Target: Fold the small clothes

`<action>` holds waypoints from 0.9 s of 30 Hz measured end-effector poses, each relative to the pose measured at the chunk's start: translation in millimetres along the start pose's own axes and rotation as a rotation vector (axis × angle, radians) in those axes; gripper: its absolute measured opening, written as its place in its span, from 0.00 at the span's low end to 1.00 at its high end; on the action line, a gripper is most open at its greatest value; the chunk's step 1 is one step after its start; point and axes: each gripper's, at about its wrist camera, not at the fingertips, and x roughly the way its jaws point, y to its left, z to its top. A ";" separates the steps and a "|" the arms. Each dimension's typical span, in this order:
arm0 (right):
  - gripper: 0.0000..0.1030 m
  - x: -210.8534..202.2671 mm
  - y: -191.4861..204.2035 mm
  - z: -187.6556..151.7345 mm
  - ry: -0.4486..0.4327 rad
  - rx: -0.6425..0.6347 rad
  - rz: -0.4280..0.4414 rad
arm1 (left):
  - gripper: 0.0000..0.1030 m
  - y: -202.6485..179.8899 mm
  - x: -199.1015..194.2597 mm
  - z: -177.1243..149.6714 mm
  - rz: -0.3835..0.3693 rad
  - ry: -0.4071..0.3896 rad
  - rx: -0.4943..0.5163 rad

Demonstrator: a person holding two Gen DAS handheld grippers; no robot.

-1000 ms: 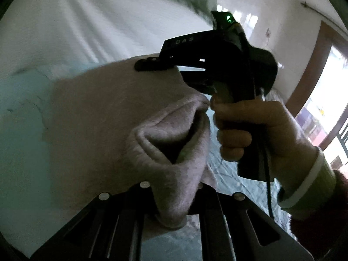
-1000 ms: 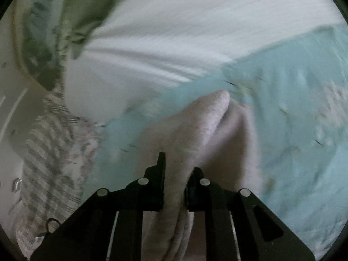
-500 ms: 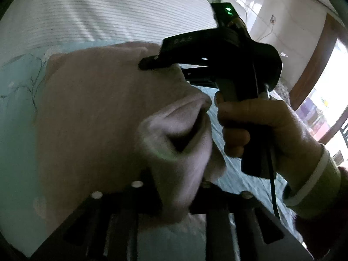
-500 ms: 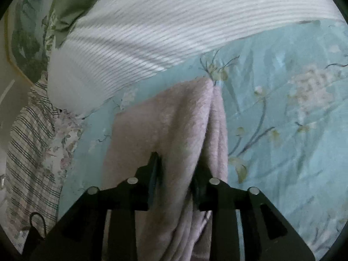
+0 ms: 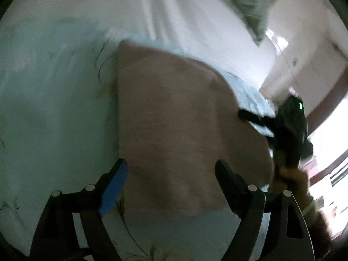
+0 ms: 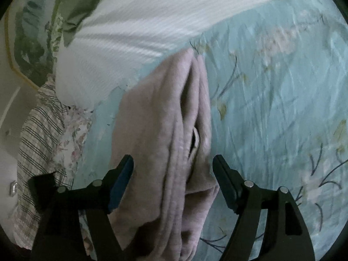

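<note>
On the bed, starting from the left, a pale blue flowered sheet spreads out flat, with a white ribbed blanket lying beyond it. The left gripper hangs over the near edge of a folded pink garment; its jaws are opening, set wide apart, with the cloth lying on the sheet between and below them and neither pad pressing on it. The picture from that side is smeared, so the folds of the garment can hardly be made out there. Further right, the right gripper pokes in by the garment's far corner, carried in a hand.

Seen along the right gripper, a checked cloth lies at the left edge. The pink garment lies in long stacked layers running away from the fingers. These jaws are opening too, both pads clear of the cloth lying between them. To the right, the sheet shows its printed twigs and blossoms.
</note>
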 end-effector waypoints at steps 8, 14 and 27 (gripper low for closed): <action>0.74 21.9 -8.0 5.8 0.036 0.025 0.031 | 0.82 39.9 43.0 19.3 -0.061 0.082 -0.124; 0.67 35.5 1.2 5.1 0.058 -0.002 -0.017 | 0.74 38.2 62.4 17.3 -0.073 0.104 -0.097; 0.34 25.3 88.8 -27.5 0.020 -0.090 0.047 | 0.36 32.2 -21.9 -0.6 -0.068 -0.046 0.024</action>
